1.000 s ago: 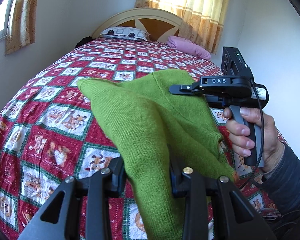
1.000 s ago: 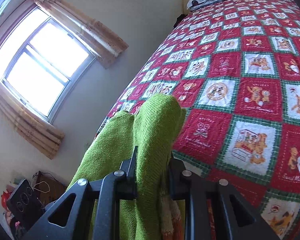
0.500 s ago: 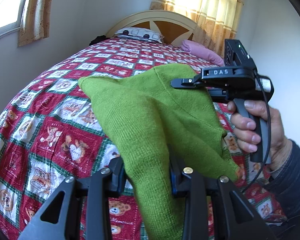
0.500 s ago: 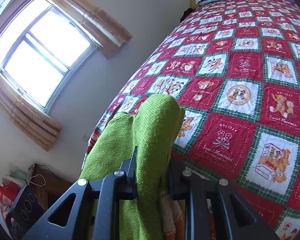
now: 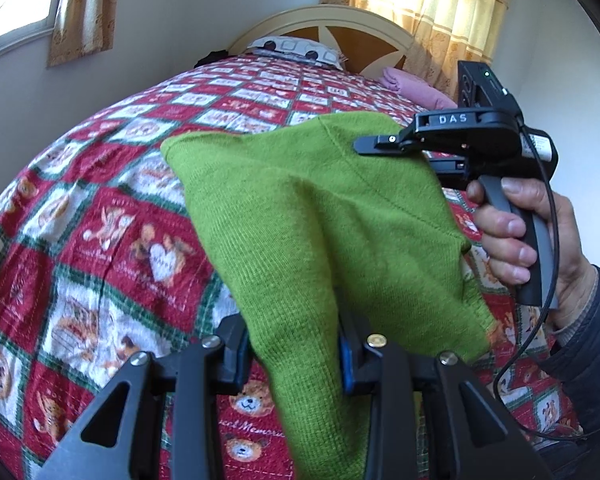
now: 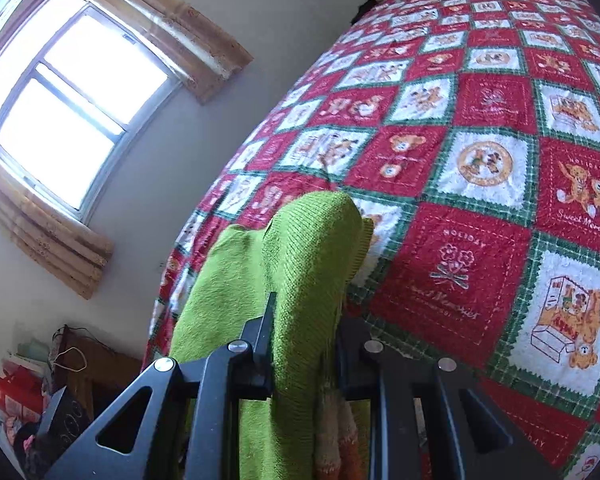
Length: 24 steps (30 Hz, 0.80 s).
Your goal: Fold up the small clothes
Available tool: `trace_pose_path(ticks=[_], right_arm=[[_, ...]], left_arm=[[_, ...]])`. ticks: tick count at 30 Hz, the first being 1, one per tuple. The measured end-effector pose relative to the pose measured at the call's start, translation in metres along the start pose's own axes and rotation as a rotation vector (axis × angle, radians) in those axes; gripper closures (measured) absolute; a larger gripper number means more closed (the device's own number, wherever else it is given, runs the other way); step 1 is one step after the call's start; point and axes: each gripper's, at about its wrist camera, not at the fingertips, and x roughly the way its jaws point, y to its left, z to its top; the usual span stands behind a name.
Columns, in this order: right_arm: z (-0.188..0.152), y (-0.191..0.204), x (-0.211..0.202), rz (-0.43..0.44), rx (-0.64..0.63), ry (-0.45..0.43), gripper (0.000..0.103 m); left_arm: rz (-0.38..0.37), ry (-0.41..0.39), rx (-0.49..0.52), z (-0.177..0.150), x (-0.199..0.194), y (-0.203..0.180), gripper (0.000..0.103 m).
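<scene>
"DAS" lettering (image 5: 452,119) on right gripper (image 5: 374,146) beside green sweater (image 5: 300,216)

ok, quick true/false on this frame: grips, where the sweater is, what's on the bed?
1. Both grippers are shut on the green sweater. True: left gripper, right gripper.
2. The sweater lies flat on the quilt. False: it hangs held above it.
3. A pink pillow sits near the headboard. True.
4. The quilt is plain blue. False: red, white and green patchwork.
</scene>
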Motion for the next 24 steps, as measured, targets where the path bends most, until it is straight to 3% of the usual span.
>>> trace_pose_path(ticks=[9, 17, 24], right_arm=[[0.000, -0.018, 0.011, -0.026, 0.039, 0.025, 0.080], [-0.004, -0.034, 0.022, -0.050, 0.046, 0.052, 0.078], [-0.004, -0.025, 0.021, -0.106, -0.007, 0.042, 0.072]], left_arm=[[0.001, 0.010, -0.021, -0.007, 0.008, 0.005, 0.064], [0.041, 0.009, -0.006, -0.010, 0.011, 0.006, 0.043], [0.111, 0.003, 0.052, -0.008, 0.006, -0.001, 0.037]])
